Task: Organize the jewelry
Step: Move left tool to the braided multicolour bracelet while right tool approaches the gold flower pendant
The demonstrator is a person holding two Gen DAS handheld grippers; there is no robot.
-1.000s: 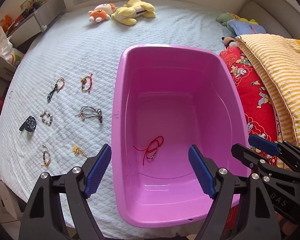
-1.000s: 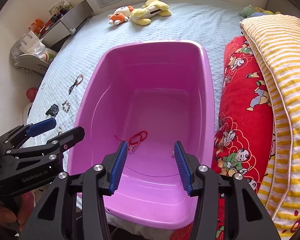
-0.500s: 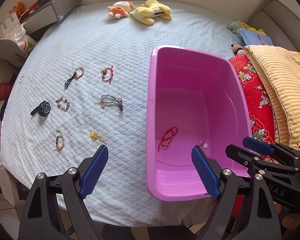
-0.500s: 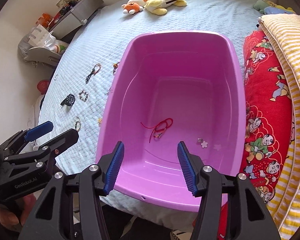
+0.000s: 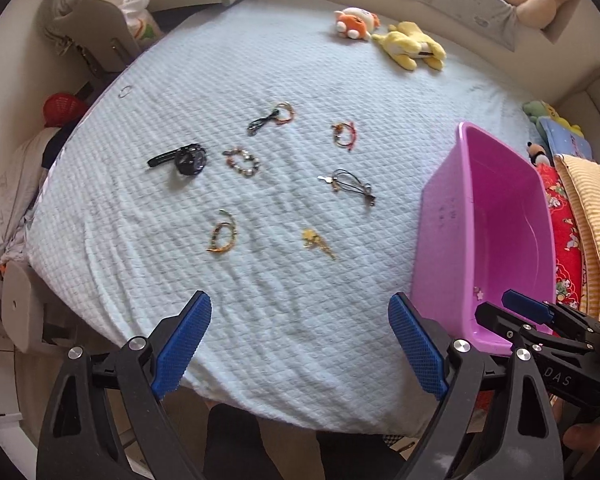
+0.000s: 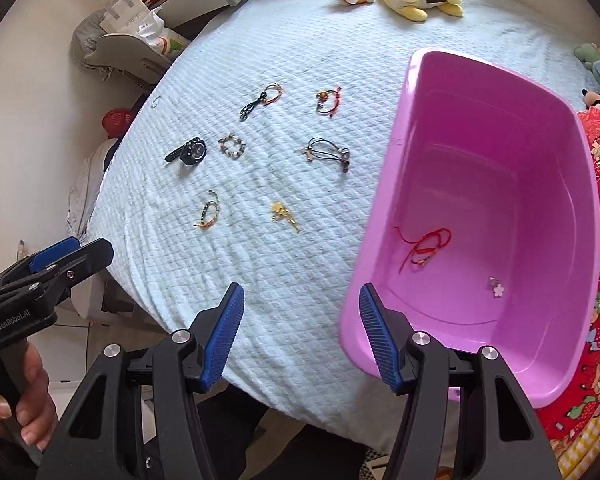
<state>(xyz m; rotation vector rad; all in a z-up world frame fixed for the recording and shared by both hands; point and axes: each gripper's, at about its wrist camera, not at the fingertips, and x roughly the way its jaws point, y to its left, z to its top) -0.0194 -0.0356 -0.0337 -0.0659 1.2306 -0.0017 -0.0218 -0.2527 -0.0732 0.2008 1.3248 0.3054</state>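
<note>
The pink tub looks like smooth, glossy plastic. The pale blue bedspread is matt quilted cloth. The gripper pads are blue ribbed rubber.

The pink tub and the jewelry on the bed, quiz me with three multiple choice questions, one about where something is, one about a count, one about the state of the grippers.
1. Where does the red cord bracelet lie?
A. inside the pink tub
B. on the blue bedspread
C. beside the plush toys

2. How many jewelry pieces lie in the tub?
A. none
B. two
C. five

3. How do the left gripper and right gripper stand?
A. both shut on bracelets
B. one open, one shut
C. both open and holding nothing

Answers:
1 A, the red cord rests on the tub floor.
2 B, only the cord bracelet and a small flower charm show there.
3 C, each pair of blue pads stands wide apart with only bedspread between.
</note>
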